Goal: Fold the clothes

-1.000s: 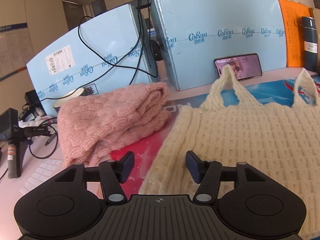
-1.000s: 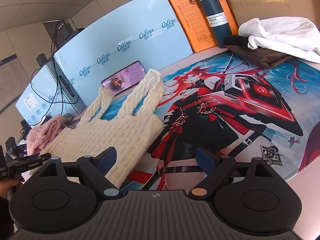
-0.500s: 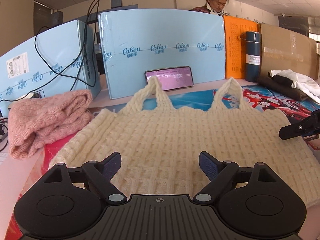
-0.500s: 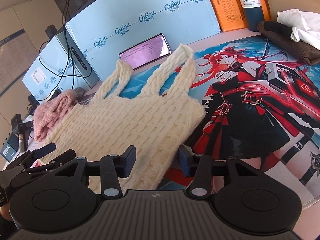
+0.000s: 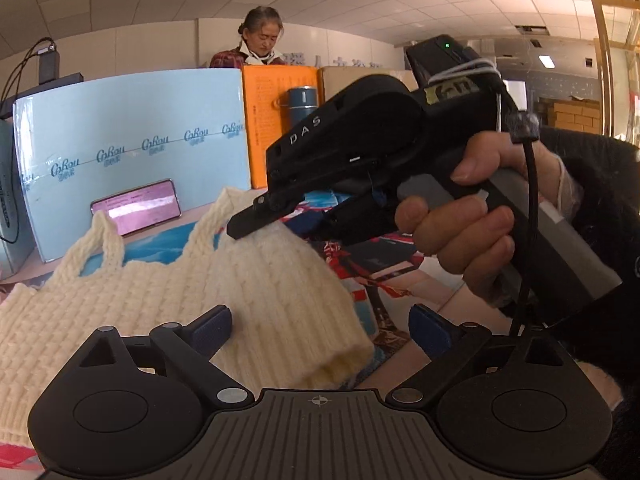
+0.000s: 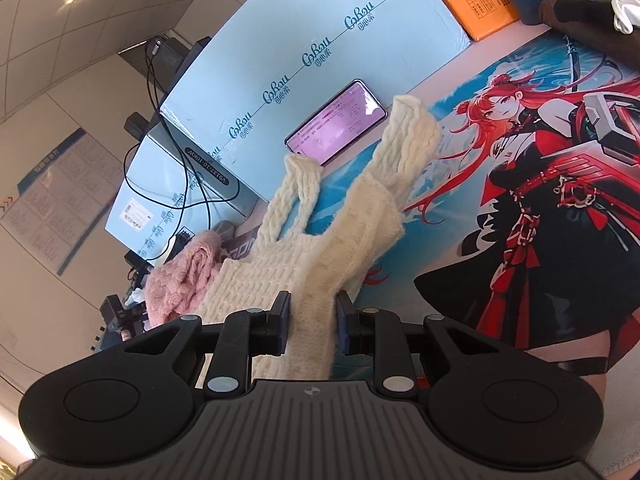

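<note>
A cream knit vest (image 6: 320, 248) with two shoulder straps lies on the printed anime desk mat (image 6: 560, 208). My right gripper (image 6: 312, 316) is shut on the vest's right side edge and holds it raised off the mat. In the left wrist view the vest (image 5: 160, 300) rises in a fold toward the right gripper (image 5: 256, 226), which pinches it from above. My left gripper (image 5: 320, 326) is open, low over the vest's lower right corner, with nothing between its fingers.
A folded pink knit (image 6: 180, 276) lies left of the vest. Light blue boxes (image 6: 304, 44) and a lit phone (image 6: 336, 120) stand behind it. An orange box, a dark flask (image 5: 304, 100) and a heap of clothes (image 6: 592, 8) stand at the back right. A person stands behind the boxes.
My right gripper has shut on the vest's right edge and lifted it leftward over the garment. My left gripper has swung right and now faces the right gripper.
</note>
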Tool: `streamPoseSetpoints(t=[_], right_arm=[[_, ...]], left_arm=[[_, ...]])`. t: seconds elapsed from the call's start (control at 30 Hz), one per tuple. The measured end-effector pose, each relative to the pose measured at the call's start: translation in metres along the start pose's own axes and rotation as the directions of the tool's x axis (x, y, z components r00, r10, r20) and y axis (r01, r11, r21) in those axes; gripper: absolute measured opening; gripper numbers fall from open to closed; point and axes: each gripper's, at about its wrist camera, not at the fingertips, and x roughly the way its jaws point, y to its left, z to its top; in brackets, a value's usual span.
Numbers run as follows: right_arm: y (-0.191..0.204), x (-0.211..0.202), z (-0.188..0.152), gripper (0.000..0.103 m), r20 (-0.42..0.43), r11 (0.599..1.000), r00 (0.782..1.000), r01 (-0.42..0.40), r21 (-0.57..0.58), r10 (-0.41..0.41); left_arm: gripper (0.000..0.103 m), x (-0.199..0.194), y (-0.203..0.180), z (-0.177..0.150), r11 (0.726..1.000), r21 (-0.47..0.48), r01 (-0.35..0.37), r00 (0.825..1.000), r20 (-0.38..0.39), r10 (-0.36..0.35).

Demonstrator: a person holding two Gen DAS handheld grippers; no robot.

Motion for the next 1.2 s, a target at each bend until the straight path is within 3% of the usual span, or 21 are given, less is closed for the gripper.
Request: streamPoseSetpoints(t=[0.07, 0.1, 0.17, 0.2, 0.27, 0.37, 0.47, 0.57, 0.67, 0.77, 0.9, 1.13, 1.2], right_arm=[[-0.003, 0.000, 0.000, 0.020, 0.001, 1.000, 1.000, -0.003, 0.019, 0.003], [-0.004, -0.001, -0.002, 0.020, 0.003, 1.000, 1.000, -0.001, 0.020, 0.001], [-0.008, -0.006, -0.005, 0.020, 0.005, 1.000, 1.000, 0.007, 0.023, -0.007], [-0.010, -0.009, -0.006, 0.020, 0.010, 1.000, 1.000, 0.013, 0.024, -0.014], [-0.014, -0.020, -0.008, 0.019, 0.025, 0.999, 0.999, 0.019, 0.031, -0.019], [-0.015, -0.041, -0.009, 0.019, 0.062, 0.999, 0.998, 0.013, 0.036, -0.015], [-0.005, -0.054, -0.008, 0.019, 0.099, 1.000, 0.995, 0.004, 0.008, -0.005], [0.006, -0.049, -0.004, 0.019, 0.116, 1.000, 0.993, -0.007, -0.028, 0.010], [0.015, -0.031, -0.001, 0.021, 0.084, 0.999, 0.996, -0.038, -0.034, 0.040], [0.027, -0.009, -0.002, 0.028, 0.042, 0.995, 0.995, -0.090, -0.048, 0.092], [0.038, 0.010, -0.007, 0.040, -0.003, 0.983, 0.985, -0.173, -0.066, 0.173], [0.036, 0.033, -0.011, 0.044, -0.047, 0.989, 0.996, -0.083, -0.122, 0.078], [0.031, 0.038, -0.011, 0.046, -0.064, 0.991, 0.996, -0.065, -0.121, 0.058]], left_arm=[[0.091, 0.008, -0.011, -0.004, 0.998, 0.032, -0.045, 0.998, -0.031, 0.046], [0.069, 0.011, -0.011, -0.005, 0.998, 0.031, -0.050, 0.998, -0.043, 0.051], [0.037, 0.013, -0.003, -0.005, 1.000, -0.002, -0.028, 0.998, -0.052, 0.028], [0.025, 0.012, 0.000, -0.005, 1.000, -0.016, -0.009, 0.999, -0.043, 0.008], [0.019, 0.006, 0.006, -0.003, 0.996, -0.054, 0.074, 0.997, 0.007, -0.074], [0.019, -0.004, 0.011, -0.002, 0.972, -0.111, 0.205, 0.976, 0.090, -0.196], [0.019, -0.008, 0.024, -0.002, 0.947, -0.193, 0.257, 0.961, 0.151, -0.230], [0.019, -0.016, 0.035, -0.006, 0.937, -0.261, 0.232, 0.964, 0.187, -0.186], [0.019, -0.025, 0.046, -0.012, 0.938, -0.313, 0.151, 0.977, 0.191, -0.094], [0.019, -0.031, 0.066, -0.018, 0.910, -0.409, 0.065, 0.988, 0.155, -0.001], [0.019, -0.034, 0.084, -0.028, 0.876, -0.483, 0.017, 0.994, 0.104, 0.038], [0.022, -0.037, 0.093, -0.040, 0.868, -0.497, -0.018, 0.996, 0.071, 0.061], [0.034, -0.037, 0.094, -0.041, 0.875, -0.483, -0.036, 0.995, 0.065, 0.077]])
